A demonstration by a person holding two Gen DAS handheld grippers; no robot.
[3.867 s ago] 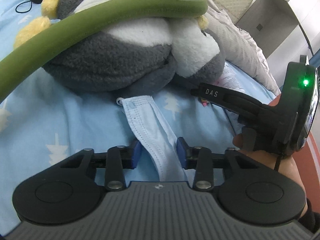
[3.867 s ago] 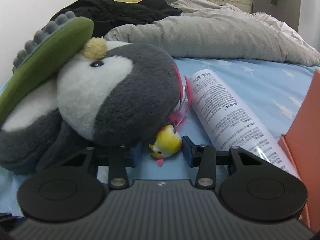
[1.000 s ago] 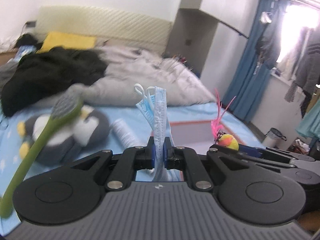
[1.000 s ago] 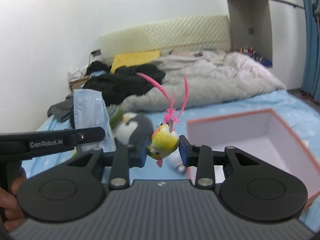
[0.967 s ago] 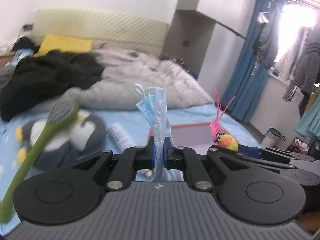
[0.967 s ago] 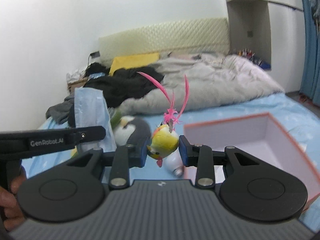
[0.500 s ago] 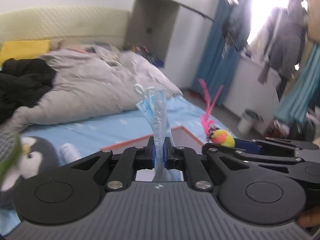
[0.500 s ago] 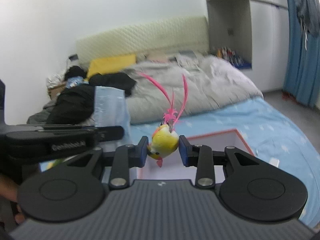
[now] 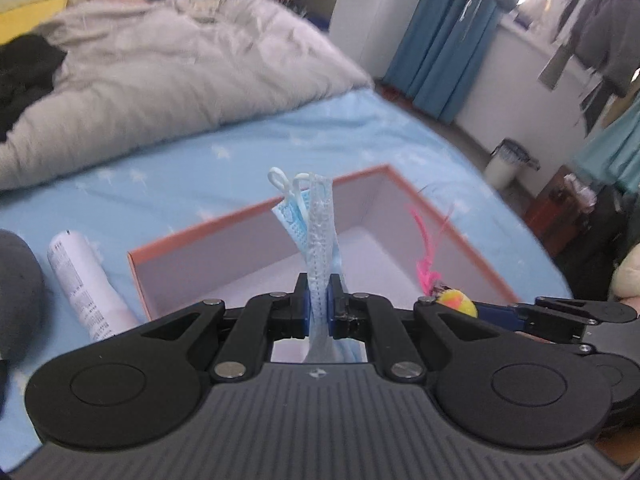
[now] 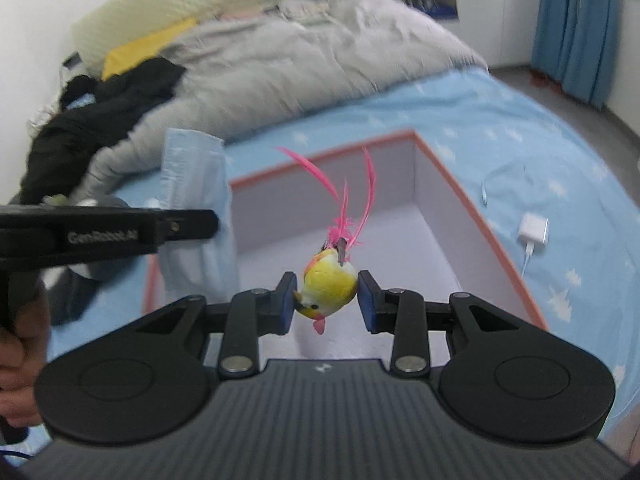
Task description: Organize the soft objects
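My left gripper (image 9: 319, 303) is shut on a folded blue face mask (image 9: 316, 232) that sticks up between its pads, above the near edge of an orange-rimmed box (image 9: 256, 210) with a pale inside. My right gripper (image 10: 326, 300) is shut on a small yellow toy bird (image 10: 329, 285) with pink feathers, also over the box (image 10: 472, 216). In the left wrist view the bird (image 9: 456, 304) and the right gripper's fingers show at right. In the right wrist view the mask (image 10: 196, 208) and the left gripper's arm show at left.
The box lies on a light blue bed sheet (image 9: 192, 176). A white printed tube (image 9: 84, 284) and part of a grey plush (image 9: 16, 280) lie left of it. A grey duvet (image 10: 280, 60) and black clothes (image 10: 100, 112) lie behind. A white charger (image 10: 532, 232) lies right of the box.
Both grippers have swung right and tipped downward with their loads, from facing the room to hanging over the open box. The penguin plush and green massager have slid out of the left view.
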